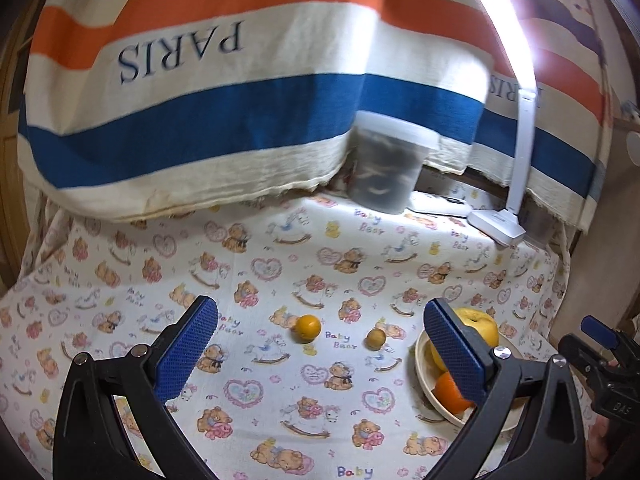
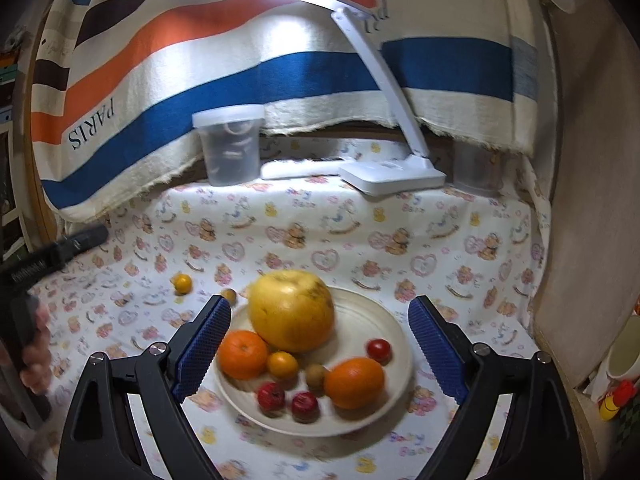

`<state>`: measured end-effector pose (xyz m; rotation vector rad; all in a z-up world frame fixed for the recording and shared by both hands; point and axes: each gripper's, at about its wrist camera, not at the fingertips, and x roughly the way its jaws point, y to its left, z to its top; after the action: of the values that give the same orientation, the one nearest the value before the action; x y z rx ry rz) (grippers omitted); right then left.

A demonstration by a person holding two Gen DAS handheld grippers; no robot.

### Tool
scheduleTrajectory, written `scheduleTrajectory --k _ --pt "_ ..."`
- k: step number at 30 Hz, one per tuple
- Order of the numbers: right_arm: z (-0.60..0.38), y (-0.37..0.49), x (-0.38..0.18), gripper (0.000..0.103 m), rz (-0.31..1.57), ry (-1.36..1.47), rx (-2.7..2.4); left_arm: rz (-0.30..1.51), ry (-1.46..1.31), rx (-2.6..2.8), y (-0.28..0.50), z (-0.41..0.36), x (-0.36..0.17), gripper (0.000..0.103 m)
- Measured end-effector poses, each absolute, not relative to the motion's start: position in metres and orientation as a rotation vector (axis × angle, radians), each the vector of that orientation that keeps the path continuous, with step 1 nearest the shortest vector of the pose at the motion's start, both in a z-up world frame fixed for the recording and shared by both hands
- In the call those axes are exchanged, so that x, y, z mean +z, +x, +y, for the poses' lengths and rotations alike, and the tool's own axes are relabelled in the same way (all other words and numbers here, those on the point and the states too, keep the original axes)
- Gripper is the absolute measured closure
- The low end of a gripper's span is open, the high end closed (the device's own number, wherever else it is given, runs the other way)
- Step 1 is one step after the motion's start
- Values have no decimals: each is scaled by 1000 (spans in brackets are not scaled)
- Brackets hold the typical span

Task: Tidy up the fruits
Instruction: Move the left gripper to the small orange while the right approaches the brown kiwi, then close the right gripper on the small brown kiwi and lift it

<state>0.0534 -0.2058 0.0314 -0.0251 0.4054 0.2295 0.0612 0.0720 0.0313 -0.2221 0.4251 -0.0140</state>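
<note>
Plate (image 2: pixel 400 344): cream, on the surface (image 2: pixel 440 240) with its bear-print cloth. Holds a pomelo (image 2: pixel 292 310) at 12 o'clock, an orange (image 2: pixel 242 354) at 9, a second orange (image 2: pixel 354 382) at 4, a kumquat (image 2: pixel 282 365) and kiwi (image 2: pixel 315 373) near centre, and three small red fruits along the 6-to-2 edge.

Loose fruit: tangerine (image 1: pixel 308 327) and a brown fruit (image 1: pixel 376 338), both on the cloth at 10 o'clock from the plate, apart from each other.

Left claw (image 1: pixel 320 356): wide, empty, aimed at the loose pair.

Right claw (image 2: pixel 320 348): wide, empty, straddling the plate without touching the fruit.

Background: jar (image 2: pixel 230 148) and lamp (image 2: pixel 392 174) at 12 o'clock, under a striped towel (image 2: pixel 160 80).

Step, judged: gathering the last strays. The next move calls for centring the left claw on one loose fruit, then closing gently, since it may roll.
</note>
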Motion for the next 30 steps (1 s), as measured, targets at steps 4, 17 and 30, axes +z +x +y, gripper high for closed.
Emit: scheduleTrajectory --k 4,17,30 --pt "-180 62 38 11 415 -22 240 461 -308 -45 68 89 27 0" --pt "-86 157 35 12 661 -24 207 500 -376 116 85 137 6 0" --pt "-52 203 -30 57 873 -87 304 571 -397 251 93 156 -11 2"
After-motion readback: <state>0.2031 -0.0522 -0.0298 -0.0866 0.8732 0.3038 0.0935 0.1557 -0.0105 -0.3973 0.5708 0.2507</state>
